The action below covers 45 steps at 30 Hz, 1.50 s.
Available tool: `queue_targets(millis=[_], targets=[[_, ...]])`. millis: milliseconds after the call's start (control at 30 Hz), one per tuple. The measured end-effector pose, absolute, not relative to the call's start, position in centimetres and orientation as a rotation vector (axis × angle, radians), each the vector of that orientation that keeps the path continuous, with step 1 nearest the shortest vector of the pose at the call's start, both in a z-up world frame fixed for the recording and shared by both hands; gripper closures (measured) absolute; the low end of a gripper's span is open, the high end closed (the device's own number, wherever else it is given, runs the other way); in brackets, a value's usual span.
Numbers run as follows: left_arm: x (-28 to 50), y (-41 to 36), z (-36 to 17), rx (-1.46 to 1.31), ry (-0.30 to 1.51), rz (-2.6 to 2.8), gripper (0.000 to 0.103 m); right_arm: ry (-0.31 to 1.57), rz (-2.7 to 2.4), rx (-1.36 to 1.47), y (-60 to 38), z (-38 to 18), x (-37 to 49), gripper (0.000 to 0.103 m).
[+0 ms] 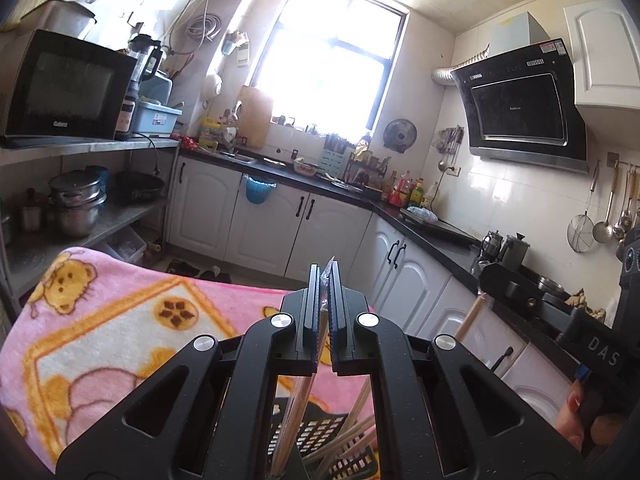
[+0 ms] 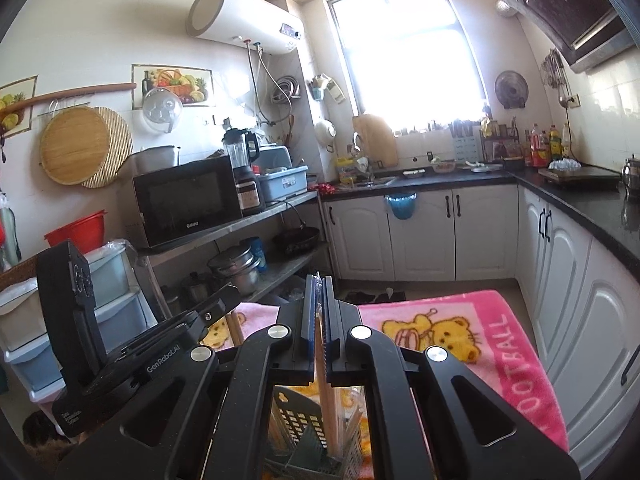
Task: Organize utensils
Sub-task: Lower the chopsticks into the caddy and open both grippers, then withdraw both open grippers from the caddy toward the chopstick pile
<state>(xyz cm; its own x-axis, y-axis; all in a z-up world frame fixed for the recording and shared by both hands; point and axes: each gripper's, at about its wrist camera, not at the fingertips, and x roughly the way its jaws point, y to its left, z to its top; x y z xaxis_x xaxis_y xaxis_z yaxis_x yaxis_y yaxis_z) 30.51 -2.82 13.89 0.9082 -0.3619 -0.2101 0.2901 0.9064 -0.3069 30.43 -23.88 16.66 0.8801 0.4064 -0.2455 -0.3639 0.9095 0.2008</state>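
Observation:
My left gripper (image 1: 325, 280) is shut on a thin clear plastic sleeve of wooden chopsticks (image 1: 298, 408) that hangs down into a dark perforated utensil holder (image 1: 332, 436). Loose chopsticks (image 1: 352, 432) lean in the holder. My right gripper (image 2: 319, 292) is shut on wooden chopsticks (image 2: 326, 412) that reach down into the same green-grey perforated holder (image 2: 298, 428). The left gripper's body (image 2: 120, 344) shows at the left of the right wrist view; the right gripper's body (image 1: 596, 344) shows at the right of the left wrist view.
The holder stands on a pink bear-print blanket (image 1: 100, 320), also in the right wrist view (image 2: 500, 340). A steel shelf holds a microwave (image 1: 64, 88) and pots (image 1: 76, 204). White cabinets under a black counter (image 1: 424, 224) run around the room. A range hood (image 1: 524, 100) hangs at right.

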Motion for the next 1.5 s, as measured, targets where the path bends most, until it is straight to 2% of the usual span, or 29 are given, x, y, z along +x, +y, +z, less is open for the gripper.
queue_targets(millis=[800,900,1100,1200,1267,1433,1500], targets=[[30.3,-3.9,9.3,-0.206,0.419,-0.367,0.101,0.425,0.369,0.172,-24.9,10.4,30.0,0.099],[30.3,-4.0,9.0,-0.199,0.435,-0.369,0.101,0.445,0.376,0.173,-24.9,9.8,29.6,0.094],[30.0,-3.9,8.4,-0.196,0.46,-0.373,0.101,0.463,0.363,0.162,-25.1,9.0,28.6,0.074],[29.6,-3.7,8.5,-0.196,0.474,-0.377,0.101,0.474,0.354,0.158,-25.4,8.4,28.1,0.072],[29.4,-3.5,8.5,-0.199,0.481,-0.377,0.098,0.485,0.35,0.159,-25.6,8.1,27.9,0.07],[28.8,-3.2,8.5,-0.203,0.493,-0.375,0.071,0.499,0.336,0.152,-26.1,7.4,27.1,0.067],[28.5,-3.1,8.5,-0.204,0.495,-0.378,0.067,0.5,0.335,0.151,-26.2,7.4,26.8,0.066]])
